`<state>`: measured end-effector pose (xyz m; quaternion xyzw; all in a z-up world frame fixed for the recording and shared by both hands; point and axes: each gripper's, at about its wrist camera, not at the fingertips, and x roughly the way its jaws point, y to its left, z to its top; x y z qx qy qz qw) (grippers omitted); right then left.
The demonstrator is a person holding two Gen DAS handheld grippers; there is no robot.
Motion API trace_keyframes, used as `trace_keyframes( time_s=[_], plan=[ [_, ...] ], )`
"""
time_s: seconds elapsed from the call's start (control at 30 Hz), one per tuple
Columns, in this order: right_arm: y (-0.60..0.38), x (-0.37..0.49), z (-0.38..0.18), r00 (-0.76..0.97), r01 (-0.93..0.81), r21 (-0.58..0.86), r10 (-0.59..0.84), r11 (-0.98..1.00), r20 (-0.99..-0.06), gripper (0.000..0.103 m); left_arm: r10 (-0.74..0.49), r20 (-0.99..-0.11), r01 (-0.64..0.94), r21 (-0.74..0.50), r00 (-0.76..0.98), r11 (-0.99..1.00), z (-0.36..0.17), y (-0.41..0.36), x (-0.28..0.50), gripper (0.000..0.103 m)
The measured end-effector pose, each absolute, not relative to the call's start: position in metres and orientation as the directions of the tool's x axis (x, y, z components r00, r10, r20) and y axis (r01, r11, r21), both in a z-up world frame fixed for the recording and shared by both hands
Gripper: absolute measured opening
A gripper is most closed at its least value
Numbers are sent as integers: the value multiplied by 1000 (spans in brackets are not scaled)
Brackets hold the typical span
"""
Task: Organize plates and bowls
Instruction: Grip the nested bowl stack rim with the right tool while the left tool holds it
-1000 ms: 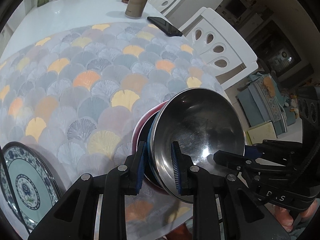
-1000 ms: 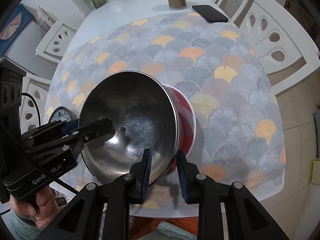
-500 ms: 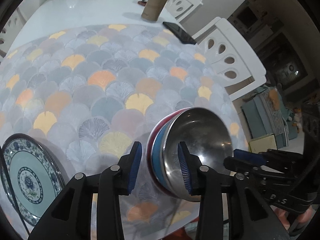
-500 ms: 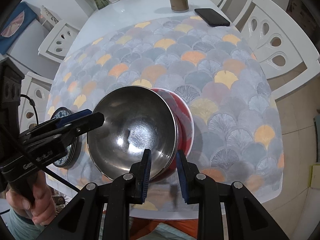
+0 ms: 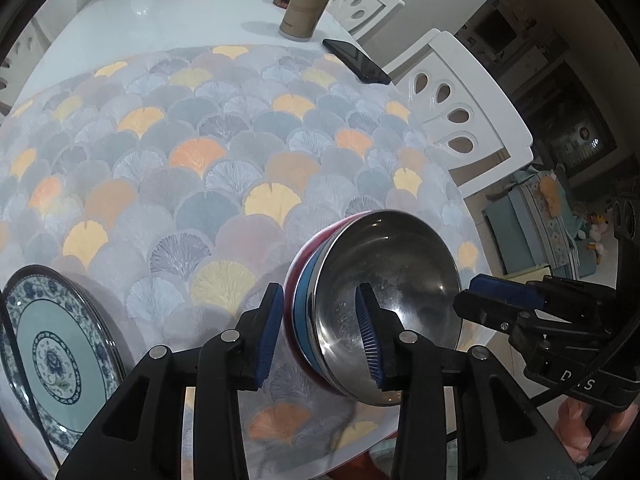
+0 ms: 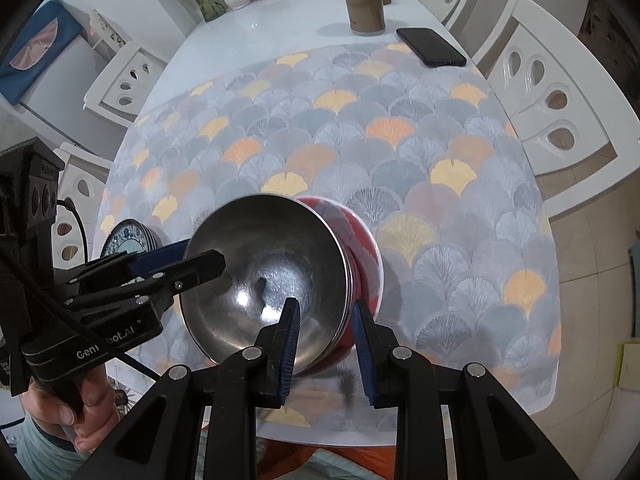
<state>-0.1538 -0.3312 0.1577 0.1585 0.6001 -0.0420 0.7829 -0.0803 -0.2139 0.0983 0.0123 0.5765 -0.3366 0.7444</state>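
The worktop [image 5: 120, 12] is white, with a fan-patterned cloth [image 5: 200, 160] over its near half. Near the cloth's front edge sits a stack of bowls: a steel bowl [image 6: 272, 276] nested in what looks like a blue one, inside a red bowl [image 6: 364, 248]. A blue-patterned plate [image 5: 48, 356] lies left of the stack at the cloth's edge. A tan flask [image 5: 304, 0] and a black phone [image 5: 356, 66] stand far behind the stack. The left gripper [image 5: 318, 332] is open, its fingers straddling the stack's left rim. The right gripper [image 6: 326, 344] is likewise open around the right rim.
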Motion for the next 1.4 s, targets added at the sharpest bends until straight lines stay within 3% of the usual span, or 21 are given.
trace_keyframes(
  time_s=[0.2,0.23,0.33,0.5,1.07,1.3,1.4],
  plan=[
    [-337,-150,164,296,240,183,108,953,-949,47,-468,-876,495,-357,117,792,101,-216,-78,35],
    [-338,-149,165,301,237,183,107,954,-948,51,-466,-877,488,-359,113,795,101,-216,-77,39],
    [-342,-146,169,311,227,182,106,957,-944,55,-471,-875,461,-376,107,804,99,-215,-76,68],
    [-352,-143,159,297,219,201,131,955,-946,66,-475,-873,408,-397,107,822,93,-209,-76,69],
    [-369,-121,83,149,207,390,365,897,-919,65,-485,-871,210,-461,80,862,46,-198,-86,63],
    [-365,-116,72,130,165,436,419,884,-899,48,-543,-838,108,-536,53,838,27,-197,-92,52],
    [-364,-114,70,127,141,443,427,886,-895,47,-562,-825,86,-556,67,827,26,-198,-96,51]
  ],
)
